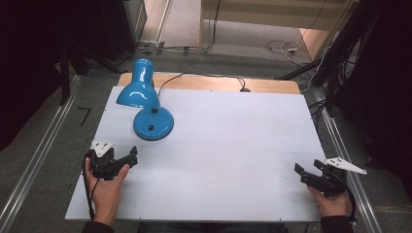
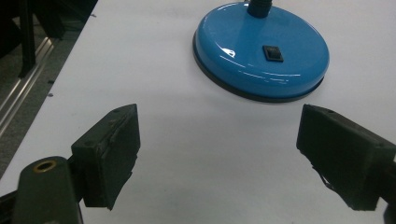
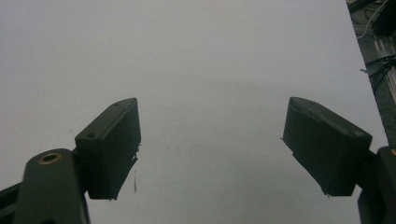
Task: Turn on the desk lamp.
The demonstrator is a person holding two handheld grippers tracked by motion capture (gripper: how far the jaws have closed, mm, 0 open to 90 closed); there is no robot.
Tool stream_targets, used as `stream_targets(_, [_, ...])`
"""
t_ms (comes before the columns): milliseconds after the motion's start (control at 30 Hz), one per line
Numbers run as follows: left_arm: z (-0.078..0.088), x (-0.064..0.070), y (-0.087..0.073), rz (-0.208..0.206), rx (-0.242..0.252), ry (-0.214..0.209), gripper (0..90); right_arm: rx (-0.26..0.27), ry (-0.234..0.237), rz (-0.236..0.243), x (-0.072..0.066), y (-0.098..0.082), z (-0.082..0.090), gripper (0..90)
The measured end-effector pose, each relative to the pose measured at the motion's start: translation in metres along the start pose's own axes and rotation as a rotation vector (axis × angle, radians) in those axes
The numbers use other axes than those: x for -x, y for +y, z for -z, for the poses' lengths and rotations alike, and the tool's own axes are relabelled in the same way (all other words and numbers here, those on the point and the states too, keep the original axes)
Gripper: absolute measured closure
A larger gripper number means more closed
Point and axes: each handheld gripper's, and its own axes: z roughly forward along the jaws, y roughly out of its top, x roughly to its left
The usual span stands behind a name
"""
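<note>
From the high view, a white table [image 1: 218, 160] fills the middle of the scene. A person's left hand holds the left gripper [image 1: 130, 156] near the table's near-left corner, its jaws pointing ahead and slightly to the right. A blue desk lamp [image 1: 145, 99] stands just beyond that gripper, its round base the part nearest the jaws and its shade leaning away to the left. A black cord [image 1: 204, 76] runs from the lamp toward the far edge of the table. The right gripper [image 1: 306, 170] sits in the person's right hand at the near-right corner, well apart from the lamp.

From the left gripper view, the left gripper [image 2: 218, 149] has its two black jaws spread wide with nothing between them (only bare white table). The lamp's base [image 2: 261, 51] lies ahead of the jaws, a little toward the right jaw, not touching either. A small black switch [image 2: 272, 53] sits on top of the base.

From the right gripper view, the right gripper [image 3: 210, 149] also has its jaws standing wide apart, holding nothing, above plain white tabletop.
</note>
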Motion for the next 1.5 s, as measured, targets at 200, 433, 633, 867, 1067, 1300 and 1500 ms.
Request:
stream_targets(200, [-0.004, 0.002, 0.002, -0.002, -0.005, -0.01, 14.2, 0.0, 0.0, 0.001, 0.0, 0.0, 0.0, 17.5])
stream_targets(433, [-0.009, 0.002, 0.004, 0.006, -0.009, -0.019, 14.3, 0.0, 0.0, 0.001, 0.0, 0.0, 0.0, 17.5])
stream_targets(633, [-0.013, 0.002, 0.005, 0.011, -0.013, -0.022, 14.3, 0.0, 0.001, 0.002, 0.0, 0.0, 0.0, 17.5])
stream_targets(867, [-0.016, 0.003, 0.008, 0.021, -0.001, -0.021, 14.8, -0.001, 0.001, 0.002, 0.0, 0.0, 0.0, 17.5])
stream_targets(1067, [-0.02, 0.003, 0.01, 0.029, 0.003, -0.028, 15.5, -0.001, 0.002, 0.004, 0.0, 0.0, 0.0, 17.5])
stream_targets(1300, [-0.022, 0.004, 0.011, 0.029, 0.008, -0.03, 16.4, -0.001, 0.004, 0.007, 0.0, 0.0, -0.001, 17.5])
stream_targets(1500, [-0.025, 0.004, 0.012, 0.033, 0.009, -0.036, 17.0, -0.005, 0.003, 0.001, 0.0, 0.0, -0.001, 17.5])
